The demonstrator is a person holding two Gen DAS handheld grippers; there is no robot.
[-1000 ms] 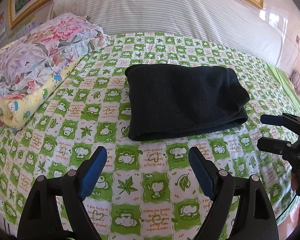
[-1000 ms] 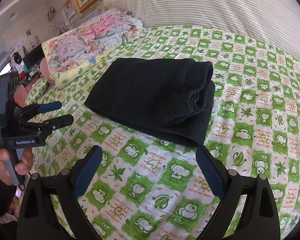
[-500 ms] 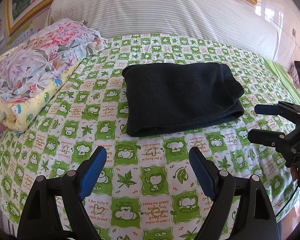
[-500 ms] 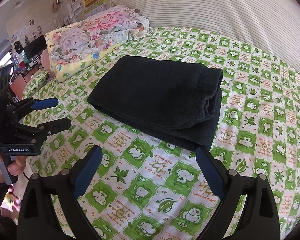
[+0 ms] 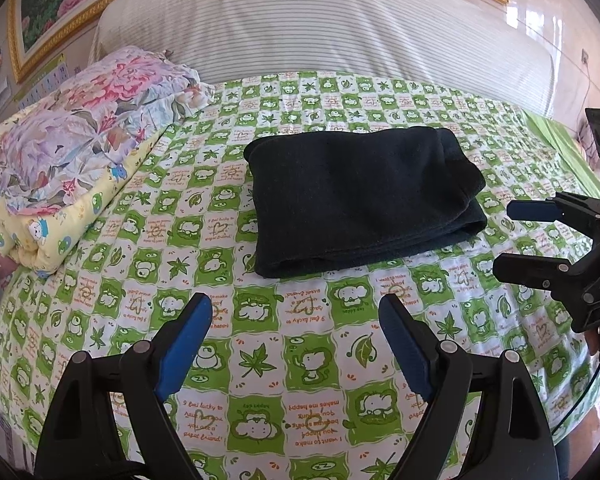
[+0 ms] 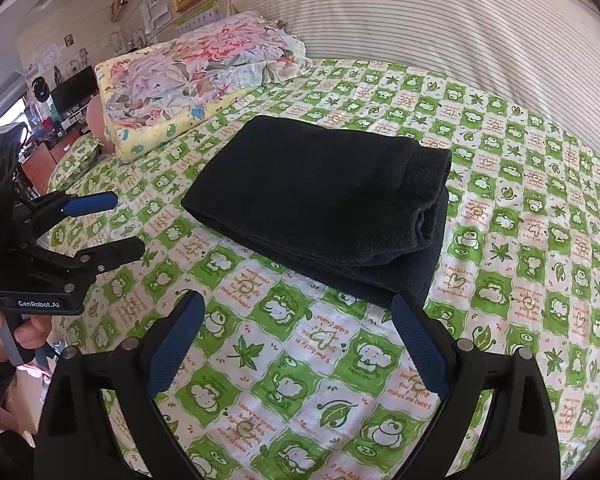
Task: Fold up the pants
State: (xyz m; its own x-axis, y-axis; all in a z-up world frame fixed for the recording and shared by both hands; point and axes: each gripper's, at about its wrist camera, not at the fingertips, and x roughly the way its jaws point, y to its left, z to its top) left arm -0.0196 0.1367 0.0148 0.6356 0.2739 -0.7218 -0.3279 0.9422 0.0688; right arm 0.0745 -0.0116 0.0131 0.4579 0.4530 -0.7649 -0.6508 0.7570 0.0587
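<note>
Black pants (image 5: 360, 200) (image 6: 324, 204) lie folded into a thick rectangle on the green-and-white patterned bed sheet (image 5: 260, 360) (image 6: 300, 360). My left gripper (image 5: 296, 340) hovers open over the sheet, short of the bundle's near edge, holding nothing. My right gripper (image 6: 300, 336) is open too, just off the bundle's near corner. Each gripper shows in the other's view: the right gripper (image 5: 512, 240) at the right edge, the left gripper (image 6: 120, 224) at the left edge, both with jaws apart.
A floral quilt on a yellow blanket (image 5: 72, 148) (image 6: 188, 76) is stacked at the bed's left side. A striped headboard cushion (image 5: 320, 28) (image 6: 440, 20) rises behind. A hand (image 6: 24, 332) grips the left tool's handle. The bed's right edge (image 5: 572, 152) drops off.
Both grippers have drawn back a little from the folded pants, which now sit slightly farther away in both views. The pants have not moved and the jaws stay open.
</note>
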